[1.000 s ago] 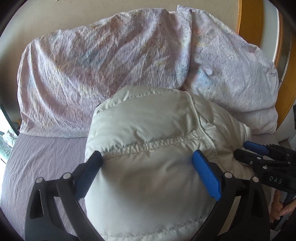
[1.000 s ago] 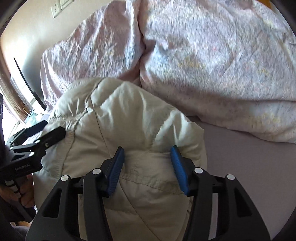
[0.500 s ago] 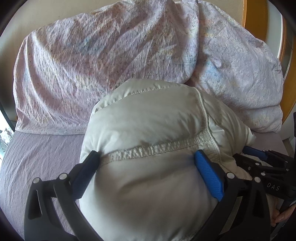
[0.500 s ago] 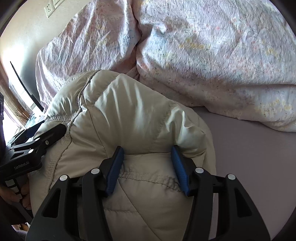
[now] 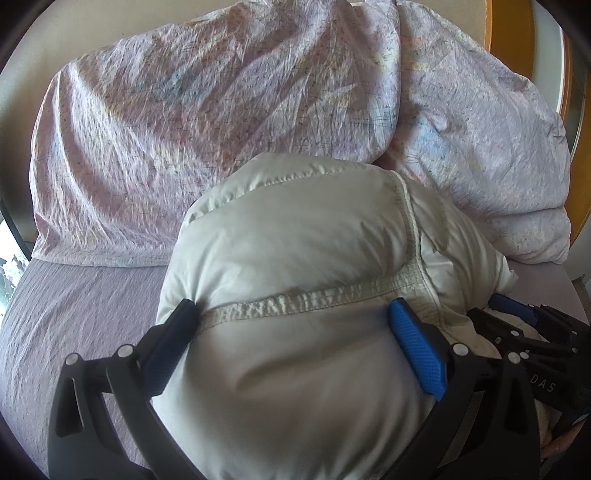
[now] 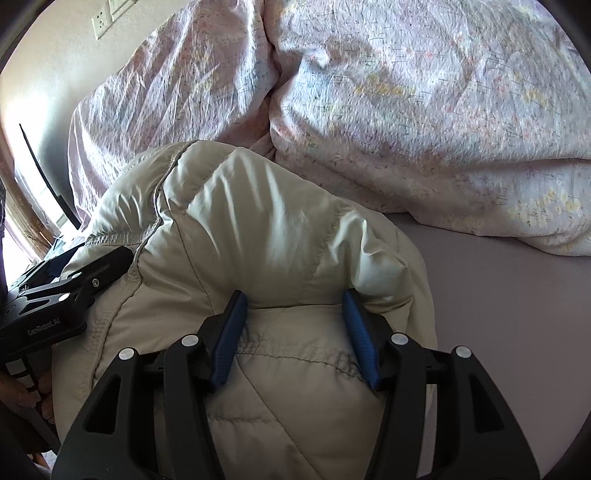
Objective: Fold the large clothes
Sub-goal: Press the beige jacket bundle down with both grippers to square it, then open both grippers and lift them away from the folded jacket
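A puffy cream-white quilted jacket [image 5: 314, 229] lies bundled on the lilac bed sheet [image 5: 85, 302], in front of the duvet. My left gripper [image 5: 291, 306] holds the bundle's near side; its jaws stand wide and the blue pads dig into the padding along a stitched seam. My right gripper [image 6: 293, 295] is shut on the jacket [image 6: 258, 221] further right, and the fabric bulges and creases above its pads. Each gripper shows at the edge of the other's view: the right gripper [image 5: 517, 317] and the left gripper [image 6: 85, 277].
A crumpled floral duvet [image 5: 221, 110] is heaped across the back of the bed, touching the jacket's far side. Bare sheet [image 6: 498, 314] lies right of the jacket. A wall with sockets [image 6: 99, 22] is at the far left, a wooden frame [image 5: 506, 33] at the far right.
Both grippers keep their hold. The right one has sunk slightly with the jacket, and the bundle now sits a little closer to the duvet.
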{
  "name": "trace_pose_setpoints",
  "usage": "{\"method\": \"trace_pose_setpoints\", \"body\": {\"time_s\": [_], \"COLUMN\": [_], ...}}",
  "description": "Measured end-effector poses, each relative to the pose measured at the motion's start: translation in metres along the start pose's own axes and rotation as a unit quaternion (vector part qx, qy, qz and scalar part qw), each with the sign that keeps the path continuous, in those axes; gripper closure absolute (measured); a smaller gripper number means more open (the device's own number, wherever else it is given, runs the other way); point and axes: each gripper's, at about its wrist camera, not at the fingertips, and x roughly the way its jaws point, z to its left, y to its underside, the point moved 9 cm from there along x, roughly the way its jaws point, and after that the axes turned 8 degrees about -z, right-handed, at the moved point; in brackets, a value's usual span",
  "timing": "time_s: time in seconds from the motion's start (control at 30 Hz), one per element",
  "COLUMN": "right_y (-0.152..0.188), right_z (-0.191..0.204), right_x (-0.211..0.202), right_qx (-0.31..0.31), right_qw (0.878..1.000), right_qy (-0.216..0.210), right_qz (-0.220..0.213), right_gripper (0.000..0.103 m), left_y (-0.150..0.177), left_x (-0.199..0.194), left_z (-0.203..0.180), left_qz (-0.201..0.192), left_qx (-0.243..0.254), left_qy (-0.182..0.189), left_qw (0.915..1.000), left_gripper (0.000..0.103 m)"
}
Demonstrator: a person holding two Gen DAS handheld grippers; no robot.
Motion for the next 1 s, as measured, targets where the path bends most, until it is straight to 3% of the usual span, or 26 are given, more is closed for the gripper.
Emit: {"method": "trace_pose_setpoints", "body": {"time_s": [0.17,0.33,0.47,0.67,0.73,1.0], "right_y": [0.000,-0.005,-0.012,-0.009,-0.001,0.037], "right_z": [0.002,0.005,0.009,0.009,0.010,0.036], "right_x": [0.001,0.004,-0.012,-0.062,-0.082,-0.140], "right_qx": [-0.003,0.000,-0.008,0.002,0.010,0.031], "right_qw": [1.000,0.999,0.995,0.991,0.989,0.994], "right_qy": [0.012,0.037,0.076,0.120,0.134,0.088], "right_qz": [-0.006,0.031,0.065,0.055,0.061,0.056], "right_gripper": [0.046,0.042,0.031,0.004,0.003,0.001], "left_y": [0.000,0.000,0.003,0.020,0.028,0.061], "left_x": [0.001,-0.004,-0.023,-0.077,-0.094,-0.162], "left_z": [-0.001,-0.002,0.003,0.011,0.013,0.015], "left_qz": [-0.004,0.004,0.023,0.030,0.031,0.012], "left_qx": [0.003,0.014,0.006,0.010,0.014,0.010], "left_qy": [-0.004,-0.004,0.006,0.020,0.019,0.026], "left_qw": [1.0000,0.9999,0.9997,0.9993,0.9993,0.9995], "left_gripper": [0.002,0.002,0.002,0.002,0.002,0.002]}}
